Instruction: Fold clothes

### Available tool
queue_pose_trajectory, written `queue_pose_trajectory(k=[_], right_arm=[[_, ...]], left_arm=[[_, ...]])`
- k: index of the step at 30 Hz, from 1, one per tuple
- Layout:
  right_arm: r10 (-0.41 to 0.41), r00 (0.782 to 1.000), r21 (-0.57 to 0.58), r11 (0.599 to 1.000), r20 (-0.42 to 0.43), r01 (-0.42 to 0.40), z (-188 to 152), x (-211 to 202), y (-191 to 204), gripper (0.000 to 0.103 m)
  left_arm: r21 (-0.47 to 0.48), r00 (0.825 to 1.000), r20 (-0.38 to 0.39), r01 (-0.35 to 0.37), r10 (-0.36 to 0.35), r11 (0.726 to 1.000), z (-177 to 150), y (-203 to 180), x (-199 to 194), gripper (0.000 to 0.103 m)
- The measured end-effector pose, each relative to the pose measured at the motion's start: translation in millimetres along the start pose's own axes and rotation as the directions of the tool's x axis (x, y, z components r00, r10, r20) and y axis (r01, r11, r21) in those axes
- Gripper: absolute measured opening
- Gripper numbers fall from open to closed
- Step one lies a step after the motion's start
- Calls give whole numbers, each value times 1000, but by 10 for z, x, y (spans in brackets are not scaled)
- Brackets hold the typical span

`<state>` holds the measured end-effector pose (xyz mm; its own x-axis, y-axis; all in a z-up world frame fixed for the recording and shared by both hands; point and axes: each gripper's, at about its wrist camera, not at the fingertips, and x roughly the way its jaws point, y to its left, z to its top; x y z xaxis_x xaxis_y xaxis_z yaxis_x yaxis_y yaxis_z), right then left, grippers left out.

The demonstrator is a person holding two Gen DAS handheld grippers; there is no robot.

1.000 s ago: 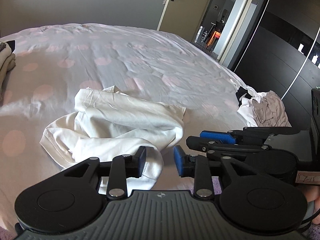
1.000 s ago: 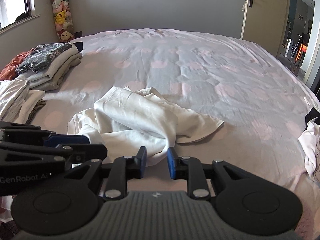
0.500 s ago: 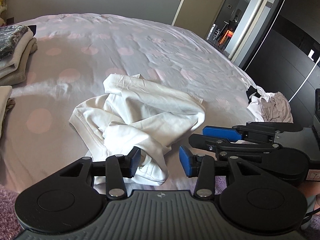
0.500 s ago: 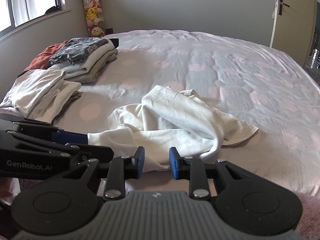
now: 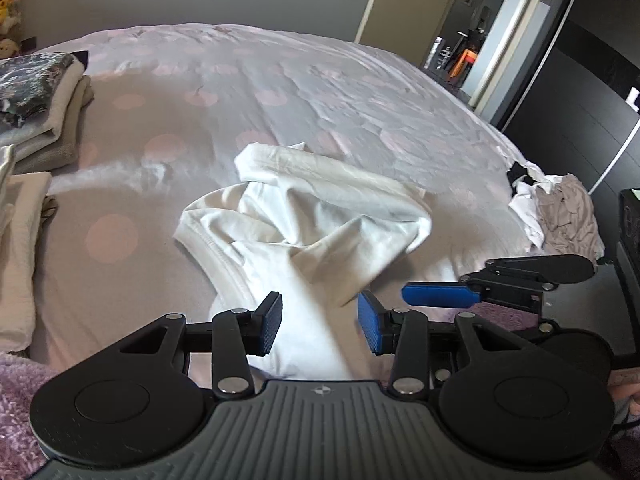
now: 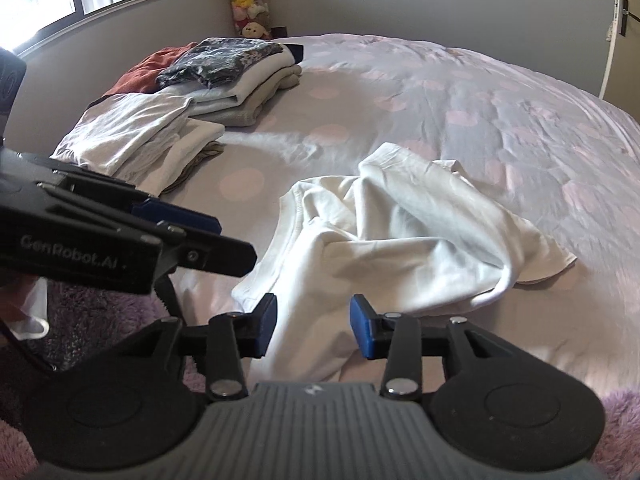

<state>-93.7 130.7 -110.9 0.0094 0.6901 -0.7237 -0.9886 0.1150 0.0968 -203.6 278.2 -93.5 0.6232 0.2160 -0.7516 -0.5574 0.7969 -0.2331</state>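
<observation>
Right at the near edge of the bed (image 5: pixel 328 92) lies a crumpled white shirt (image 5: pixel 320 232), bunched into loose folds with one end draped over the edge toward the cameras. The left gripper (image 5: pixel 320 322) hovers low over that draped end, level and pointing across the bed, its blue-padded fingers (image 5: pixel 270 322) spread apart with cloth showing between them but nothing pinched. The right gripper (image 6: pixel 313 326) sits just beside it on the right, at the same height and aimed the same way, jaws likewise parted over the shirt's near fold, gripping nothing. Each gripper shows in the other's view, side on. Along the left edge of the bed rest two stacks of folded clothes (image 6: pixel 224 76), the farther one topped by a dark patterned piece, with a rust-coloured garment (image 6: pixel 148 70) behind. At the right edge sits a heap of unfolded laundry (image 5: pixel 560 208). Stuffed toys (image 6: pixel 250 0) hang in the far corner, and a fluffy purple rug (image 6: pixel 624 412) lies below the grippers.
</observation>
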Motion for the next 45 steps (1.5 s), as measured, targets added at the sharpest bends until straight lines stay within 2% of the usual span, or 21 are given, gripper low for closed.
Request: queue_pose_trajectory(k=[2,6,12,13,15,16,17,21,25,29,33,39,43,45], right_arm=[[24,1000,-29,999,-8,-24,4,19,62,54],[59,997,-96,993,-56,-64,-32,135,211,54],[-14,987,-175,984,-158,-14,-188,528,345,54],[-23,986,-176,984,-167,-7,-204,574,338,51],[-38,983,-174,985,-181,5,-229,650,317,32],[-39,983,-164,986,-178,9,-222,643,286,11],[-40,984,-154,988,-174,13,-216,636,255,5],[-105,990,-97,991,-94,95,-19,438,-77,4],[-187,982,-28,982,-5,187,216,205,-454,3],[-276,958,46,961,74,273,442,-18,-842,3],[-374,925,101,925,68,366,489,-71,-1309,3],[-488,873,201,854,-11,480,369,-15,-1995,3],[-532,843,252,807,-86,535,228,69,-2343,3],[-535,836,281,789,-124,547,141,116,-2498,3]], left_arm=[[-17,999,2,-32,32,999,16,71,-5,39],[-56,998,0,-66,66,996,57,162,2,40],[-75,995,-28,-100,98,992,58,190,81,40],[-77,994,-32,-104,102,992,53,196,88,40],[-89,993,-38,-112,109,990,43,222,92,40],[-96,993,-39,-116,112,989,40,240,90,40],[-103,993,-39,-119,115,988,41,259,86,40],[-110,993,-34,-116,113,987,79,308,80,40],[-77,994,-22,-112,110,991,175,301,105,40],[-15,994,-7,-109,109,994,305,273,181,40],[82,993,3,-114,114,990,432,204,311,40],[250,994,2,-110,114,962,592,80,586,40],[365,993,2,-112,120,924,702,-34,784,40],[414,994,12,-108,113,904,777,-101,883,40]])
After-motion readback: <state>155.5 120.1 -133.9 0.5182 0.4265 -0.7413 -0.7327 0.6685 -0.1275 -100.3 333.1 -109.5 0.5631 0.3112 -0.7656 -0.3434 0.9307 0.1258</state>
